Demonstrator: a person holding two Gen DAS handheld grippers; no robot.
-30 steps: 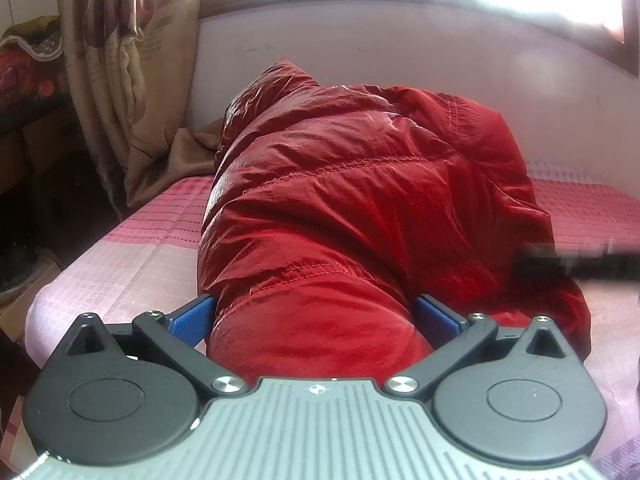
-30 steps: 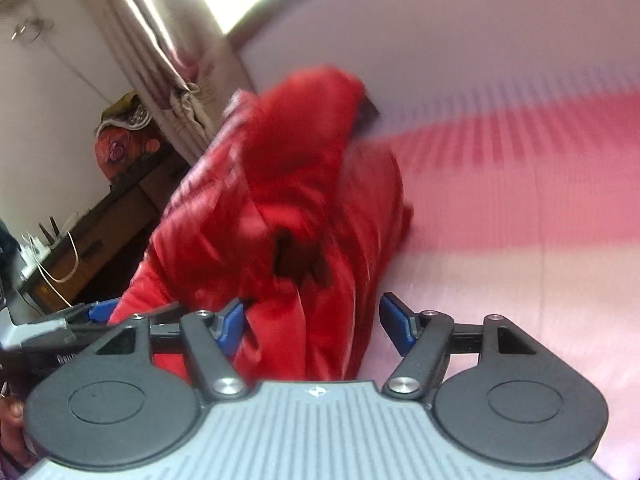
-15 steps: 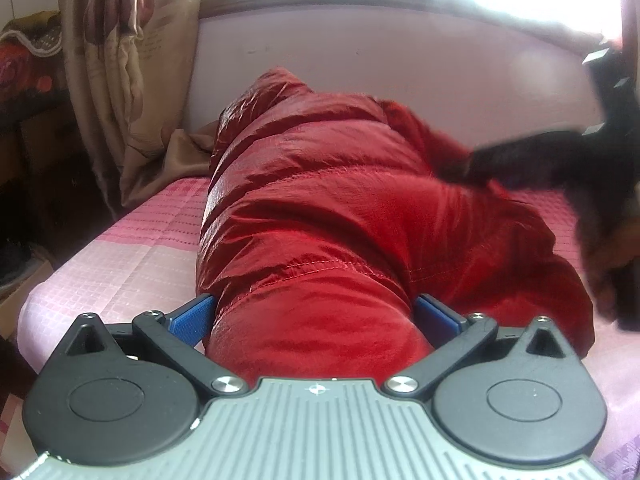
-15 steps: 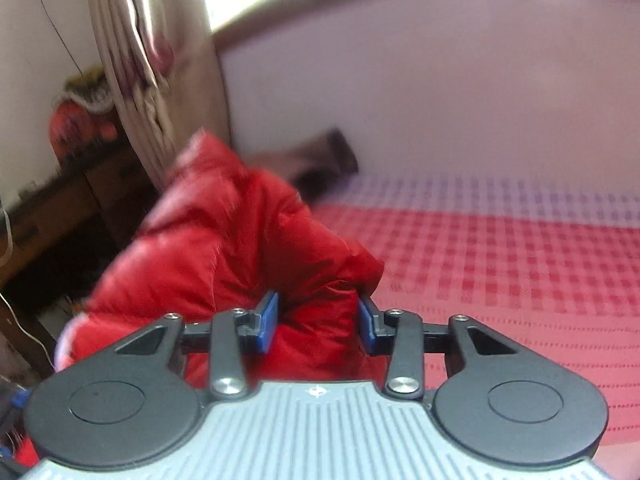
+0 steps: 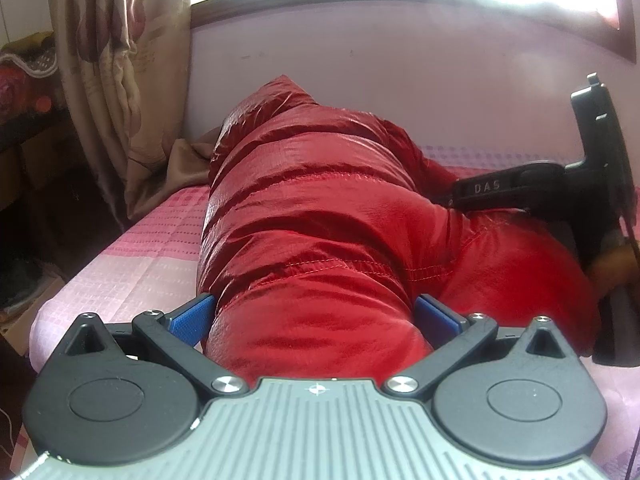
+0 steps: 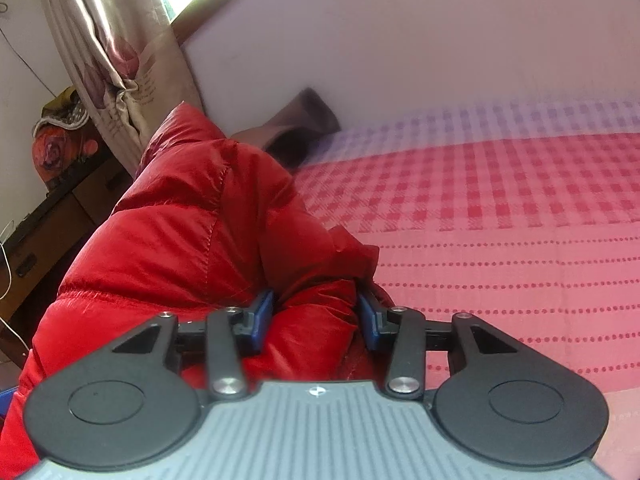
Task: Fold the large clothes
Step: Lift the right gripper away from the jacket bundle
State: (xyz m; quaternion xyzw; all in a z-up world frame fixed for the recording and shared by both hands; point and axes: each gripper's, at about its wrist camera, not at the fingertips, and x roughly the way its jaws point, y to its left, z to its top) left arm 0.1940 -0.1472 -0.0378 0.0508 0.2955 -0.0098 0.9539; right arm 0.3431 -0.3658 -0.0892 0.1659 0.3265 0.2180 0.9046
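A red puffy jacket [image 5: 320, 216] lies bunched in a long heap on the bed [image 5: 132, 264], which is covered with a pink checked sheet. The heap runs from the near edge of the bed toward the pale wall [image 5: 400, 64] behind it, and its far end stands up against that wall.

The left claw [image 5: 314, 316] is spread wide, with a thick roll of the jacket's near end filling the gap between its blue pads [image 5: 192, 316]; the cloth touches both pads, so it grips the jacket in a wide hold.

The right claw [image 6: 316, 316] is drawn closer together and pinches a smaller fold of the jacket [image 6: 192, 224] between its blue pads [image 6: 262, 316]. In the left wrist view this claw [image 5: 452, 198] reaches in from the right side of the jacket, black and marked "DAS", with its tip sunk into the cloth.

A beige flowered curtain [image 5: 120, 80] hangs left of the jacket, by the wall. A brown piece of cloth [image 6: 300, 128] lies on the bed against the wall, just behind the jacket. A dark wooden cabinet [image 6: 44, 224] stands left of the bed.
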